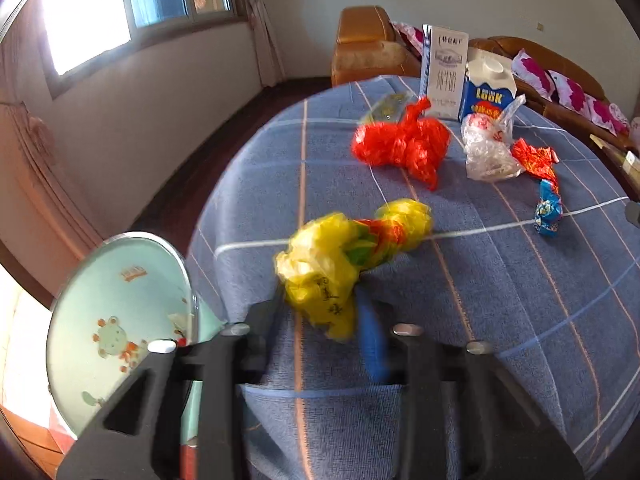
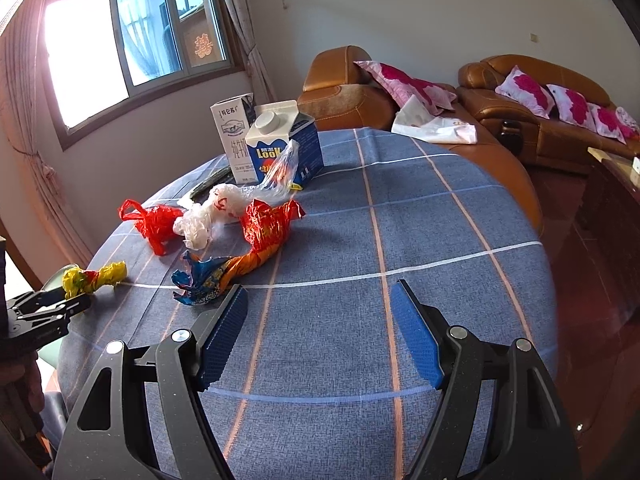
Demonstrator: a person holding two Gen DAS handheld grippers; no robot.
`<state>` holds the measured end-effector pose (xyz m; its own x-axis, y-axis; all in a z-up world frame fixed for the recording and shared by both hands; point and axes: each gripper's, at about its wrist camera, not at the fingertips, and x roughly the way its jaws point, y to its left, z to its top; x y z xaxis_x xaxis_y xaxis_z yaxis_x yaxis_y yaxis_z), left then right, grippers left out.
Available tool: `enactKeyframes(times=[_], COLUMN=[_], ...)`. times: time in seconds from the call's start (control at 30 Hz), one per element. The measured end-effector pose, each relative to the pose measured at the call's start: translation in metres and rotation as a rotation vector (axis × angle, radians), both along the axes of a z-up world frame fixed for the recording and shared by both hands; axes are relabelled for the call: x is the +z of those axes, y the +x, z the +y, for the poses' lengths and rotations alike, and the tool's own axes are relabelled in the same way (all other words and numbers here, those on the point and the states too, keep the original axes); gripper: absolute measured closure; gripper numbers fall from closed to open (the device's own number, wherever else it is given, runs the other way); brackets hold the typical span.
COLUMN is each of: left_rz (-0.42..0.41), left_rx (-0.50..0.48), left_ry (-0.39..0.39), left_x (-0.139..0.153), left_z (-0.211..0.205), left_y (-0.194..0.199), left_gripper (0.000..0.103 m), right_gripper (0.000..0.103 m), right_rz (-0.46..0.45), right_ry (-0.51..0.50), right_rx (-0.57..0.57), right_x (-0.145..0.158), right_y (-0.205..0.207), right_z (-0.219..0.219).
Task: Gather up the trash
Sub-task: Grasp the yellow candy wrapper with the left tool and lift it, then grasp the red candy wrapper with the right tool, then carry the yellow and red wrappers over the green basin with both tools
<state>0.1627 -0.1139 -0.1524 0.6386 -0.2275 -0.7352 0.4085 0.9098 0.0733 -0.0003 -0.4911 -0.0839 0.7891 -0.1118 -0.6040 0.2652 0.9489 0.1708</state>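
My left gripper [image 1: 320,312] is shut on one end of a crumpled yellow plastic bag [image 1: 344,256]; it also shows in the right wrist view [image 2: 94,278] at the table's left edge. A pale green bin [image 1: 120,320] stands below the table edge to its left. On the blue plaid tablecloth [image 2: 420,220] lie a red plastic bag [image 1: 404,142], a clear white bag [image 1: 488,144], a red foil wrapper [image 2: 268,220] and a blue-orange wrapper [image 2: 208,276]. My right gripper [image 2: 318,300] is open and empty just right of the blue-orange wrapper.
Two cartons stand at the table's far side: a tall white one [image 2: 234,136] and a blue one [image 2: 288,148]. Brown leather sofas [image 2: 520,92] with pink cushions stand behind the table. A window [image 2: 132,32] is at the left.
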Motion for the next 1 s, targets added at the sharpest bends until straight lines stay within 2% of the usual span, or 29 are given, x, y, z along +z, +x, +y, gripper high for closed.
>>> enactKeyframes(times=[0.23,0.37,0.53,0.63,0.73,0.77,0.8,0.87,0.93,1.0], left_rz=[-0.075,-0.124,-0.104,-0.083,-0.073,-0.07,-0.067,-0.064,-0.062,-0.063], left_rx=[0.016,0.018,0.019,0.02,0.024,0.026,0.027,0.032,0.037,0.048], left_ry=[0.034,0.058,0.052,0.05,0.048,0.047,0.043,0.04,0.033,0.025], left_x=[0.018,0.031,0.029,0.024,0.021,0.021,0.02,0.02,0.021,0.023], left_z=[0.013,0.02,0.03,0.037,0.044,0.047,0.05,0.055,0.06,0.067], left_y=[-0.012,-0.022,-0.027,-0.028,-0.028,-0.028,-0.028,-0.029,-0.031,-0.035], left_gripper=[0.074,0.074,0.074,0.074,0.074,0.074,0.074,0.074,0.074,0.074], right_gripper=[0.03,0.03,0.033,0.041,0.06,0.061,0.063,0.077,0.086,0.091], right_rz=[0.006,0.043,0.119,0.195,0.262,0.272,0.273,0.261,0.248,0.234], right_ry=[-0.036,-0.073,-0.117,-0.111,-0.125,-0.105,-0.08,-0.044,-0.002,-0.005], right_rx=[0.034,0.076,0.149,0.173,0.196,0.204,0.205,0.202,0.207,0.2], right_x=[0.017,0.023,0.013,-0.005,-0.018,-0.021,-0.022,-0.021,-0.02,-0.018], right_y=[0.028,0.072,0.131,0.154,0.157,0.153,0.146,0.134,0.121,0.107], right_z=[0.005,0.011,0.023,0.021,0.018,0.015,0.01,0.002,-0.005,-0.004])
